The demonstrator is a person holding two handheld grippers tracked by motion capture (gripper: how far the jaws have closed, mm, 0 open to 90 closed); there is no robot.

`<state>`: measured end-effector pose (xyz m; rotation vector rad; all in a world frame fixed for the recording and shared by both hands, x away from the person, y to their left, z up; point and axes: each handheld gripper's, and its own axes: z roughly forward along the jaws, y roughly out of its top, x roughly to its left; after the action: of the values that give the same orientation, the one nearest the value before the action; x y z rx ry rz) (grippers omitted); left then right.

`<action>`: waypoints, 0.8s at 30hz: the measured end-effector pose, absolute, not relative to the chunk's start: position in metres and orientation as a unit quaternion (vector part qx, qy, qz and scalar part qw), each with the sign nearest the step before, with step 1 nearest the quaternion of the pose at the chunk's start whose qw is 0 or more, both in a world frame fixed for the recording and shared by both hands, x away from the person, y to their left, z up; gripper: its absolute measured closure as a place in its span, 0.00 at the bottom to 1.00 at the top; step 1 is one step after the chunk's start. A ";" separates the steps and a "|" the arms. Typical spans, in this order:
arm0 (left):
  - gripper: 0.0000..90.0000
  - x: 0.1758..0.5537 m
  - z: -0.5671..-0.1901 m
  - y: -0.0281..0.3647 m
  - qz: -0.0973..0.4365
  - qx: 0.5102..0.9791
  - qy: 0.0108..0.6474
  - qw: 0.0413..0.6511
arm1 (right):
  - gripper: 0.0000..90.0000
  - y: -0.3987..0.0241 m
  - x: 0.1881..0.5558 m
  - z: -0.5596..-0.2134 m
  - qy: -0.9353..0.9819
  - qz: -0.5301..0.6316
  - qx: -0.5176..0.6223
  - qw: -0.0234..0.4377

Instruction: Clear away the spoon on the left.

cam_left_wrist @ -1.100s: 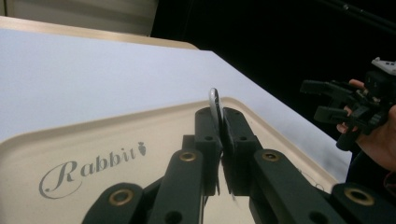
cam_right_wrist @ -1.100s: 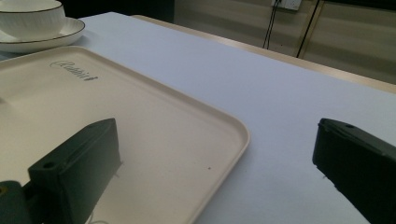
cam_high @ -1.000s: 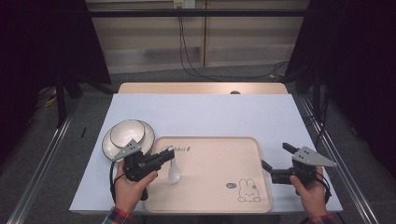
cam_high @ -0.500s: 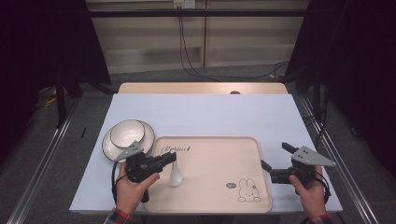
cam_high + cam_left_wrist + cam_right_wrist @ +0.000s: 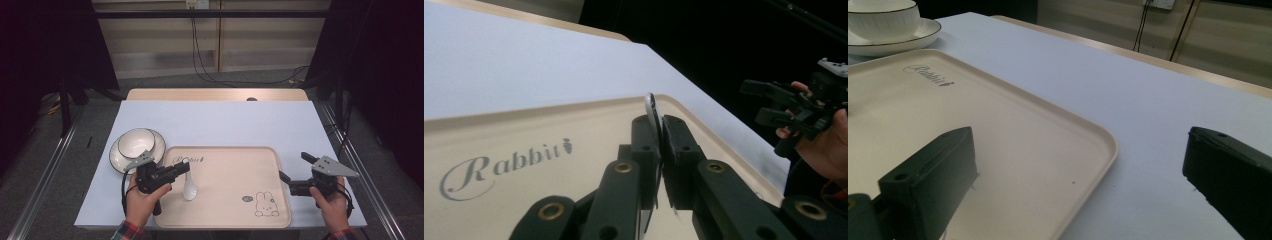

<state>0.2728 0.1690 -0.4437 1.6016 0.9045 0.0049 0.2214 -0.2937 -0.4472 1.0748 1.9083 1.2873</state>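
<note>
1. My left claw (image 5: 182, 169) is clenched on the handle of the white spoon (image 5: 189, 189); its bowl hangs below and just ahead of the tips, over the tray (image 5: 235, 165).
2. Spoon's long axis runs down from the claw toward the tray floor; contact unclear.
3. Right claw (image 5: 295, 175) released, gaping, well apart across the tray.
4. Bowl (image 5: 135, 142) on its plate (image 5: 116, 152) sits just behind my left claw on the counter (image 5: 220, 120); left hand nearer.

Both grippers black plastic w/ brass-ringed screw holes; left gripper (image 5: 186, 168) & right gripper (image 5: 295, 171) each carry grey triangular plate, black cable trailing. Plaid cuffs, red/blue, on both wrists.
</note>
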 end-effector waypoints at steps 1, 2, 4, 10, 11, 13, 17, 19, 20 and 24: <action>0.94 0.273 -0.444 0.169 0.002 0.692 0.393 0.605 | 0.01 -0.294 0.222 -0.447 0.718 0.485 0.403 0.295; 0.93 0.275 -0.445 0.169 0.003 0.694 0.394 0.603 | 0.01 -0.294 0.222 -0.448 0.720 0.485 0.401 0.294; 0.93 0.278 -0.446 0.169 0.005 0.695 0.392 0.603 | 0.01 -0.294 0.222 -0.448 0.720 0.484 0.401 0.295; 0.91 0.281 -0.450 0.168 0.013 0.699 0.394 0.597 | 0.01 -0.293 0.222 -0.448 0.722 0.481 0.400 0.297; 0.91 0.281 -0.450 0.168 0.013 0.699 0.394 0.597 | 0.01 -0.293 0.222 -0.448 0.722 0.481 0.400 0.297; 0.90 0.282 -0.452 0.168 0.014 0.704 0.394 0.591 | 0.01 -0.293 0.222 -0.448 0.723 0.481 0.398 0.297; 0.89 0.284 -0.455 0.168 0.015 0.702 0.399 0.591 | 0.01 -0.293 0.222 -0.447 0.721 0.484 0.398 0.295; 0.89 0.285 -0.456 0.168 0.017 0.700 0.403 0.589 | 0.01 -0.293 0.222 -0.446 0.719 0.486 0.397 0.297; 0.88 0.286 -0.456 0.168 0.016 0.701 0.401 0.589 | 0.01 -0.292 0.221 -0.446 0.720 0.486 0.396 0.298; 0.88 0.289 -0.458 0.168 0.019 0.700 0.407 0.586 | 0.01 -0.292 0.222 -0.446 0.721 0.485 0.395 0.298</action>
<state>0.2889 0.1683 -0.4585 1.6331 0.9486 0.0448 0.2215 -0.2919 -0.4459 1.0504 1.9162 1.2883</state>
